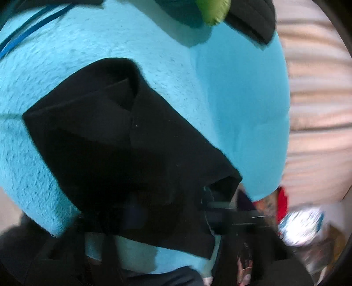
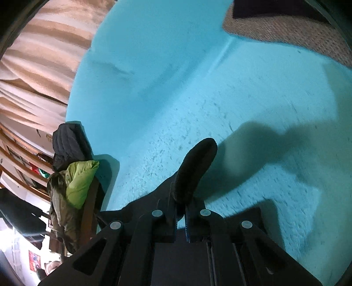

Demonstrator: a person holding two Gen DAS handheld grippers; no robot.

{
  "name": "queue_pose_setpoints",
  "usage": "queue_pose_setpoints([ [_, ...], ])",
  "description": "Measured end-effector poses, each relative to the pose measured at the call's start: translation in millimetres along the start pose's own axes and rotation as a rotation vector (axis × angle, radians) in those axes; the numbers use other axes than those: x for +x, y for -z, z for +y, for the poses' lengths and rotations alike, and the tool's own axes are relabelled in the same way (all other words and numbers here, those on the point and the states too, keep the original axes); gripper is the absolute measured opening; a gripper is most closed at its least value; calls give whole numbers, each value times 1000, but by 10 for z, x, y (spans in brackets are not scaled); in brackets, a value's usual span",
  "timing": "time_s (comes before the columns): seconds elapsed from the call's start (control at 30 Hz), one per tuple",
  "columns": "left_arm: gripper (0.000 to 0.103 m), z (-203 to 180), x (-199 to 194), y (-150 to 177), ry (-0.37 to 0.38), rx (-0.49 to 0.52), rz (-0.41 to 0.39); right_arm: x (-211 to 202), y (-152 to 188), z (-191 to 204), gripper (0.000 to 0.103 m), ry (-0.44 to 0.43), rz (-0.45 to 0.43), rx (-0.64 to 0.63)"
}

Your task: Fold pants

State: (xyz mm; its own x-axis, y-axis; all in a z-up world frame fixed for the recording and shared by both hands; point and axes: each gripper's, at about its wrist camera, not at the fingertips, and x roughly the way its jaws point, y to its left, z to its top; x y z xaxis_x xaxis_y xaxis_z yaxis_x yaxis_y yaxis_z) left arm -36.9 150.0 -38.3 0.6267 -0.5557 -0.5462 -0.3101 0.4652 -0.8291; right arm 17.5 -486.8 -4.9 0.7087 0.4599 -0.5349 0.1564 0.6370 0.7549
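Note:
The black pants (image 1: 114, 145) hang and drape over a turquoise blanket (image 1: 110, 39), with folded layers showing in the left wrist view. My left gripper (image 1: 211, 211) is mostly hidden under the cloth and blurred; it seems closed on the pants edge. In the right wrist view my right gripper (image 2: 181, 211) is shut on a bunched fold of the black pants (image 2: 193, 167), held above the turquoise blanket (image 2: 220, 92). The cloth sticks up between the fingers.
A green and black pile of clothes (image 2: 77, 176) lies at the blanket's left edge; it also shows in the left wrist view (image 1: 214, 11). Beige curtains (image 2: 37, 66) hang behind. A woven mat (image 2: 286, 33) lies at the upper right. Cluttered shelves (image 2: 19, 171) stand at the left.

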Motion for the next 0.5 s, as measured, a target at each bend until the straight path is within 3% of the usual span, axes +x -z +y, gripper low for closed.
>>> queue_pose_setpoints([
  [0.13, 3, -87, -211, -66, 26, 35, -68, -153, 60, -5, 4, -30, -6, -1],
  [0.27, 3, -172, -512, -349, 124, 34, -189, -361, 92, -59, 4, -72, -15, 28],
  [0.37, 3, -267, -365, -665, 135, 39, -205, -425, 124, -130, 4, -77, -12, 45],
  [0.5, 3, -357, 46, -1031, 121, 45, -192, -173, 139, -301, 4, -38, 33, 113],
])
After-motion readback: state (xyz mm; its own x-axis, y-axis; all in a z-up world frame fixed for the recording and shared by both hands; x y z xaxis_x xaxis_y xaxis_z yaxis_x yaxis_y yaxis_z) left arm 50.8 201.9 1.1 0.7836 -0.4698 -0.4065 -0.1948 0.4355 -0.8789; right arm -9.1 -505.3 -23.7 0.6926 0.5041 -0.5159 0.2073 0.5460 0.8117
